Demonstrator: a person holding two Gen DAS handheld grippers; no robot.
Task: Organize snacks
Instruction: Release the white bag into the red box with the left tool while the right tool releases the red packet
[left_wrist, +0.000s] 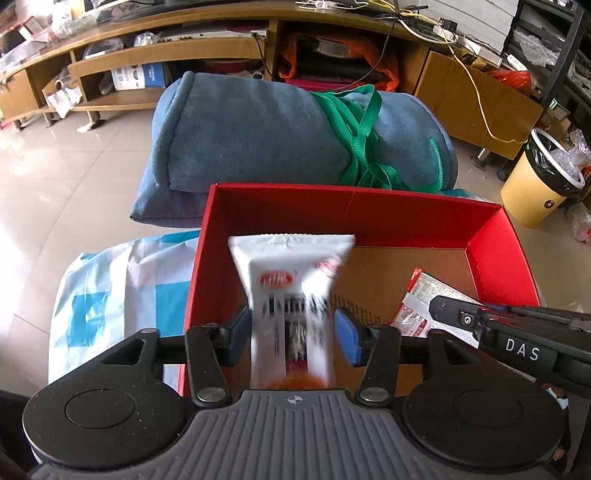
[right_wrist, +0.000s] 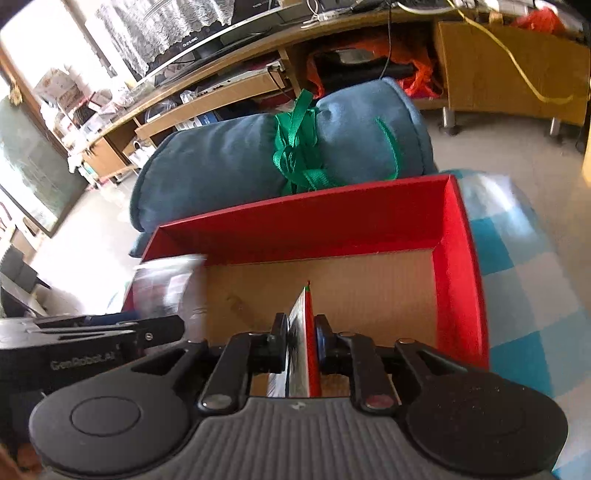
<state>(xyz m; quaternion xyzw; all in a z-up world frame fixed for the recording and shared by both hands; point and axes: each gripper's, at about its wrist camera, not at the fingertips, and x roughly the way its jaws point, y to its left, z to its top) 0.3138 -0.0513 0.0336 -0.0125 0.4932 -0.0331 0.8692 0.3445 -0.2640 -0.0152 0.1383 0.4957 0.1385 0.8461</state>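
Observation:
A red open box (left_wrist: 369, 218) with a brown cardboard floor lies in front of me; it also shows in the right wrist view (right_wrist: 458, 258). A white snack packet (left_wrist: 291, 291) with red logos, blurred by motion, hangs over the box's left part between the pads of my left gripper (left_wrist: 291, 336), whose jaws stand wider than the packet. My right gripper (right_wrist: 301, 343) is shut on a thin red-and-white snack packet (right_wrist: 301, 332), seen edge-on over the box floor. That packet (left_wrist: 424, 299) and the right gripper also show at right in the left wrist view.
A rolled blue cushion (left_wrist: 258, 136) tied with green strap (left_wrist: 358, 147) lies behind the box. A blue-and-white checked cloth (right_wrist: 524, 266) is under the box. A wooden TV stand (left_wrist: 166, 51) stands at the back, a yellow bin (left_wrist: 539, 181) at right.

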